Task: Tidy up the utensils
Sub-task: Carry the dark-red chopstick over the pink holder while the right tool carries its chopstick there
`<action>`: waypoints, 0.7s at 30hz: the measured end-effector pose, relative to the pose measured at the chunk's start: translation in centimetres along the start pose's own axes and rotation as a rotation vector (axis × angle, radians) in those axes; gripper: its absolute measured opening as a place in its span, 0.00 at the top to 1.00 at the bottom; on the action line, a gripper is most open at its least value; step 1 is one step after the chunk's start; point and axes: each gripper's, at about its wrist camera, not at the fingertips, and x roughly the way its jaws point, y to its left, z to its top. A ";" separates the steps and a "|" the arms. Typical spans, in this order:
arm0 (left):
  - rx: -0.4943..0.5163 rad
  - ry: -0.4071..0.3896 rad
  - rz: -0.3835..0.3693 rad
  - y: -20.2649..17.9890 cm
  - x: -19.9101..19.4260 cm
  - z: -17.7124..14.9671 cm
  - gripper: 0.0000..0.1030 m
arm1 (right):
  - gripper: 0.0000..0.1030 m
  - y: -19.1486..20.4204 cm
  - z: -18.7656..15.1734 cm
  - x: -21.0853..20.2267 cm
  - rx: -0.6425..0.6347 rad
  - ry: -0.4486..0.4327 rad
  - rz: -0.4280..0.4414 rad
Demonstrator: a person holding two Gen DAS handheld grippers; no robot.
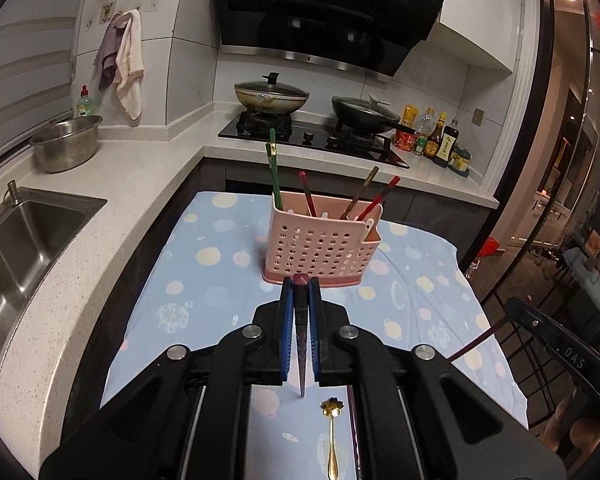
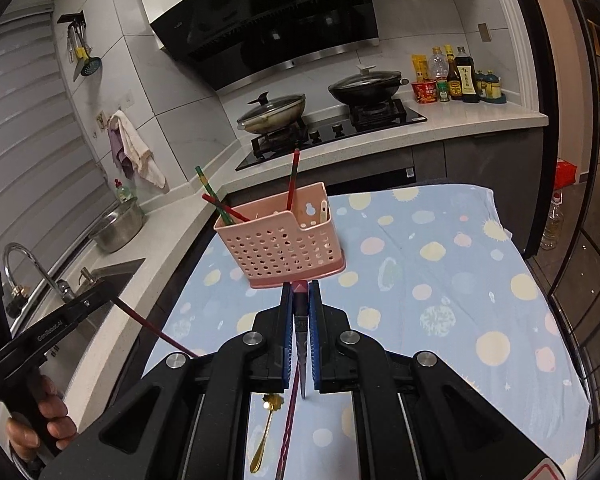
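Both hand-held grippers are loaded! The left hand-held gripper [image 1: 301, 286] is clamped on a dark red chopstick [image 1: 301, 344], and the right hand-held gripper [image 2: 301, 288] pinches its own chopstick [image 2: 301, 344]. Straight ahead of both stands the pink utensil holder [image 1: 320, 246] on the cloth-covered worktop [image 1: 204, 280]; a gold spoon [image 1: 332, 440] lies below the left fingers. Risk: a tilted tip could catch the rim or nudge the light holder over.

Black tongs [image 1: 301, 292], blue pads [image 1: 287, 320], perhaps ribbed.
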 end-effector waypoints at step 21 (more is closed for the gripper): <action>0.047 -0.203 -0.021 -1.8 1.2 13.8 0.93 | 0.93 1.6 13.9 3.4 0.005 -0.185 0.074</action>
